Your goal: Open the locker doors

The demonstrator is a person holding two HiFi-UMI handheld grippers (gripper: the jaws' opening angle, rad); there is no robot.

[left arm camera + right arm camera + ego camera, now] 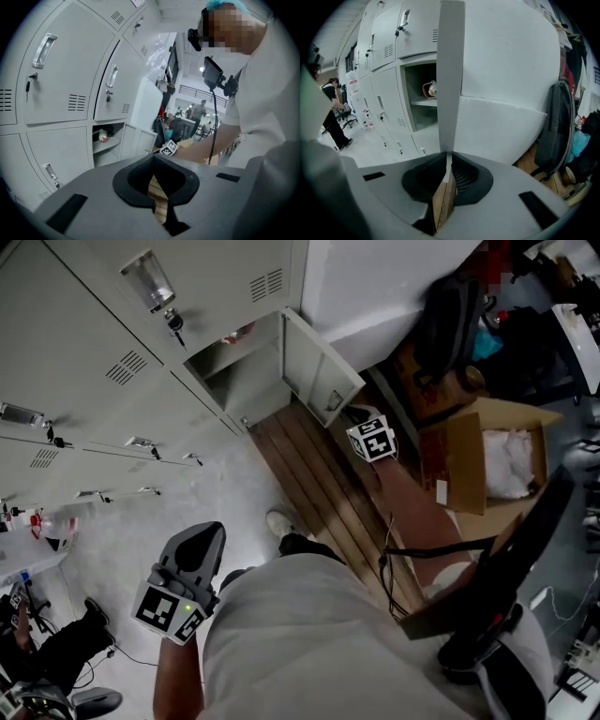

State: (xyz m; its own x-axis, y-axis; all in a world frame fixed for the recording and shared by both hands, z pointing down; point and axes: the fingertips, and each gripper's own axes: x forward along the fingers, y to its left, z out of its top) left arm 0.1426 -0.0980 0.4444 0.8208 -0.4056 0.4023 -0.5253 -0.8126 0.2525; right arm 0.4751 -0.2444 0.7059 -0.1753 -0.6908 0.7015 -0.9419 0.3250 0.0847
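The right tool (446, 165) is gripping the free edge of the pale grey metal locker door (451, 70), which is standing open at the end of the grey locker bank (84, 352), while the left tool (158, 190) is hanging closed and empty, well apart from it.

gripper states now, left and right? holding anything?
Left hand-held gripper: closed, holding nothing.
Right hand-held gripper: closed on the edge of the open locker door.
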